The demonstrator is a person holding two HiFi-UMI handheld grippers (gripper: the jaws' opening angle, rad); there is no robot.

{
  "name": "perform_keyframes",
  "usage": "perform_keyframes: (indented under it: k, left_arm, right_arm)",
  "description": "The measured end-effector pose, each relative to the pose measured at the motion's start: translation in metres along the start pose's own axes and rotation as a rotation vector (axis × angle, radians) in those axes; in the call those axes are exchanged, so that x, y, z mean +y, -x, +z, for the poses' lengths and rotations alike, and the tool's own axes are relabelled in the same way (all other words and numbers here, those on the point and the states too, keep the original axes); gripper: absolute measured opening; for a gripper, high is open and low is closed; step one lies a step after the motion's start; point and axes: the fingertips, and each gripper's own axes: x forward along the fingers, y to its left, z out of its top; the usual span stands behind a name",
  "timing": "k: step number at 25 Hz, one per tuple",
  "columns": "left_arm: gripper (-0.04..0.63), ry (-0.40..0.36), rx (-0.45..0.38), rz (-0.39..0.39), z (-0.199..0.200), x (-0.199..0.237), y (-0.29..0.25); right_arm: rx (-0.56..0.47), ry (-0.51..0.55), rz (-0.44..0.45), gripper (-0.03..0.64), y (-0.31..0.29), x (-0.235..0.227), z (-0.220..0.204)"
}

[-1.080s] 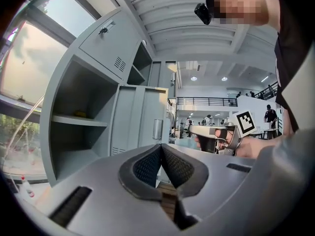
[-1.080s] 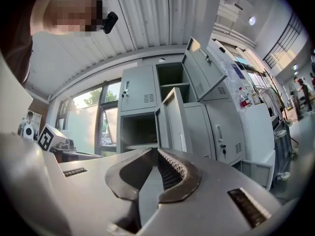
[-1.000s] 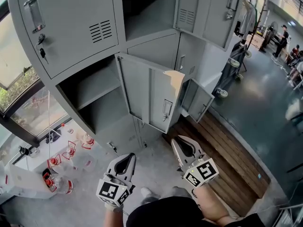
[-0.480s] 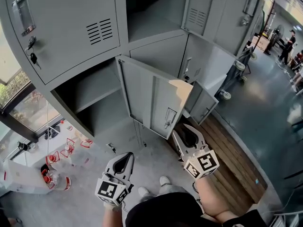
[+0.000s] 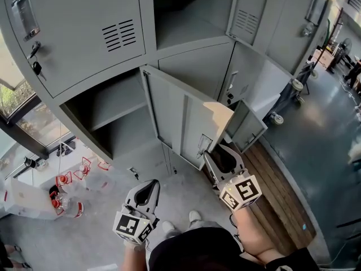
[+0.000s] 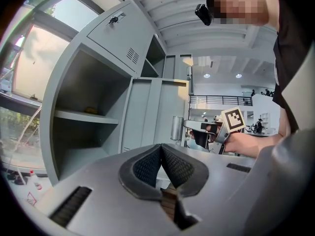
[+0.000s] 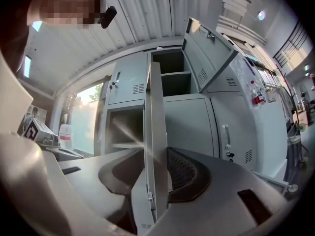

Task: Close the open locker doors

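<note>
— Grey sheet steel, the whole bank of lockers (image 5: pixel 84 33). Which door is in hand?
— The middle-row locker door (image 5: pixel 186 114). It is swung out from the front toward the person. Its hinged side sits against the lockers, beside the open compartment (image 5: pixel 107 120) it covers, and its free edge is the part nearest us.
— And the right gripper (image 5: pixel 221 154)?
— At that free edge, low down, just beside the handle (image 5: pixel 203 145). Its jaws have just been opening and stand apart. The door's edge is between them, not clamped as far as I can judge.
— How does the door lie to it?
— Edge-on. In the right gripper view the panel runs upright between the jaws, with its long axis vertical. Its plane points along the gripper toward the lockers.
— The left gripper (image 5: pixel 148 185)?
— Jaws together, nothing in them. It is lower and well to the left, apart from the door, so the right is plainly nearer.
— So the move?
— I'd judge a sideways push. The free edge has to swing left, as the head view shows it, round the hinged side and onto the compartment. An upper door (image 5: pixel 276 21) and a lower door (image 5: pixel 248 126) also hang open to the right.
</note>
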Motion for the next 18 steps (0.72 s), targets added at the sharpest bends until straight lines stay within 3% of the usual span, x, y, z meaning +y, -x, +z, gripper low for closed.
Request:
perform_keyframes:
  k: [9, 18]
  left_arm:
    - [0.02, 0.003, 0.002, 0.056, -0.002, 0.002, 0.017]
    - [0.02, 0.009, -0.008, 0.127, -0.007, 0.012, 0.05]
  right_arm:
    - [0.0, -0.004, 0.076, 0.115, 0.001, 0.029, -0.002]
    - [0.005, 0.005, 0.22, 0.137, -0.004, 0.097, -0.005]
